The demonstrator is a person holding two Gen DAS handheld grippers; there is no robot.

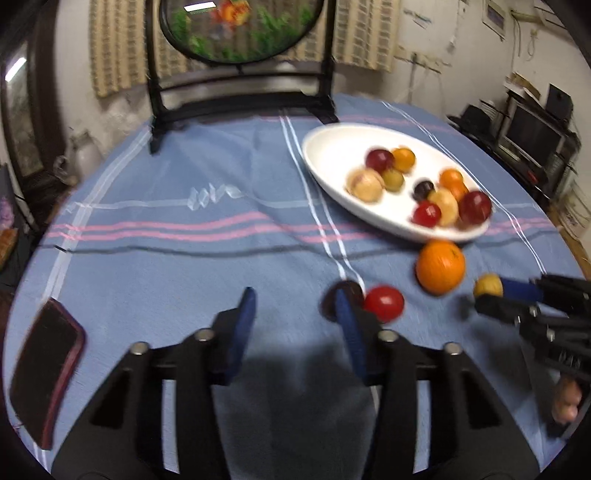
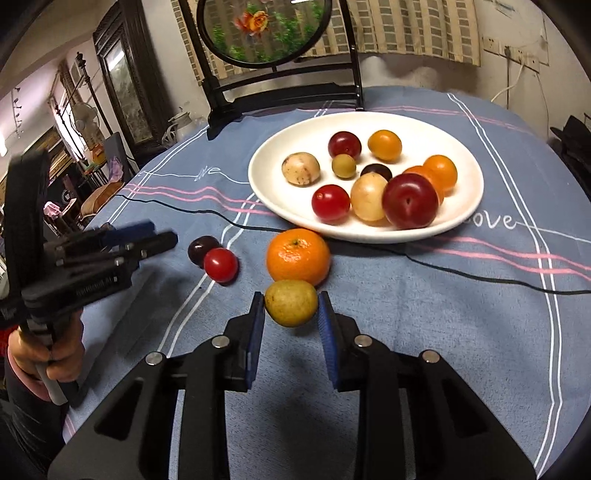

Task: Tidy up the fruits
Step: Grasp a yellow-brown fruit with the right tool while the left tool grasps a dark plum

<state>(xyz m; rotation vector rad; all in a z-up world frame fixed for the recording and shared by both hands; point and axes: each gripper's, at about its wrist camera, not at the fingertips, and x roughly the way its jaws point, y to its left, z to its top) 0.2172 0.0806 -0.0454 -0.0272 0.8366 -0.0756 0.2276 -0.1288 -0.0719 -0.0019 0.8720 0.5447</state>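
A white plate (image 2: 469,206) on the blue cloth holds several small fruits; it also shows in the left wrist view (image 1: 332,147). In front of it lie an orange (image 2: 298,255), a red tomato (image 2: 221,264) and a dark plum (image 2: 201,248). My right gripper (image 2: 291,306) is shut on a yellow-green fruit (image 2: 291,302), just in front of the orange. My left gripper (image 1: 295,306) is open and empty; its right finger stands beside the dark plum (image 1: 328,299) and the red tomato (image 1: 384,303). The orange (image 1: 440,266) lies to their right.
A black phone in a red case (image 1: 44,365) lies at the table's left edge. A black stand with a round picture (image 2: 266,29) stands at the back. A black cable (image 2: 443,264) runs across the cloth in front of the plate.
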